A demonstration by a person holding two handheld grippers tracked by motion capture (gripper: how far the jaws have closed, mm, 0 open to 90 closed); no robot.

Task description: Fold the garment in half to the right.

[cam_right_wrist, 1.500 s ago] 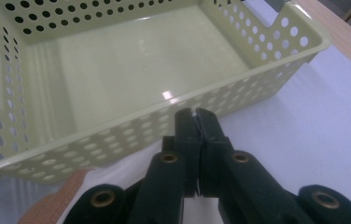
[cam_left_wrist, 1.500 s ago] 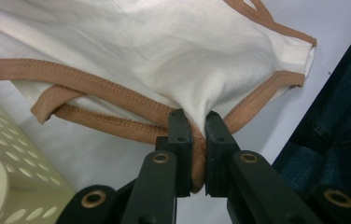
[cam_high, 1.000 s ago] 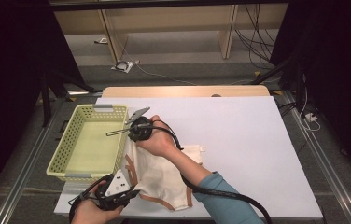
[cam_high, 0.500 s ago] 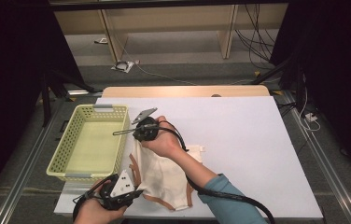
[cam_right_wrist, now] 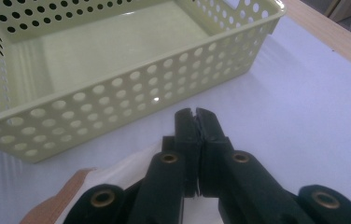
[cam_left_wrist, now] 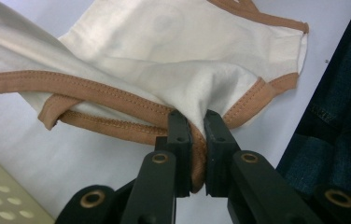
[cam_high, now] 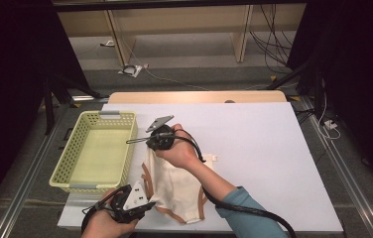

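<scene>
The garment's (cam_left_wrist: 173, 60) near hem is clamped in the left tongs (cam_left_wrist: 196, 140) for lifting; the right tongs (cam_right_wrist: 196, 122), pressed together and empty, are held by the basket (cam_right_wrist: 117, 100).

This looks like a lab or recording room: a white-topped bench (cam_high: 254, 148) stands framed by metal rails (cam_high: 353, 178), with loose cables (cam_high: 274, 44) and bare wooden shelving (cam_high: 174, 29) on the grey floor behind the bench, amid dark surroundings.

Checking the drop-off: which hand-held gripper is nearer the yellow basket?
Right. The right hand-held gripper points at the yellow basket rim; the left hand-held gripper sits below it, clamping the cream garment.
</scene>
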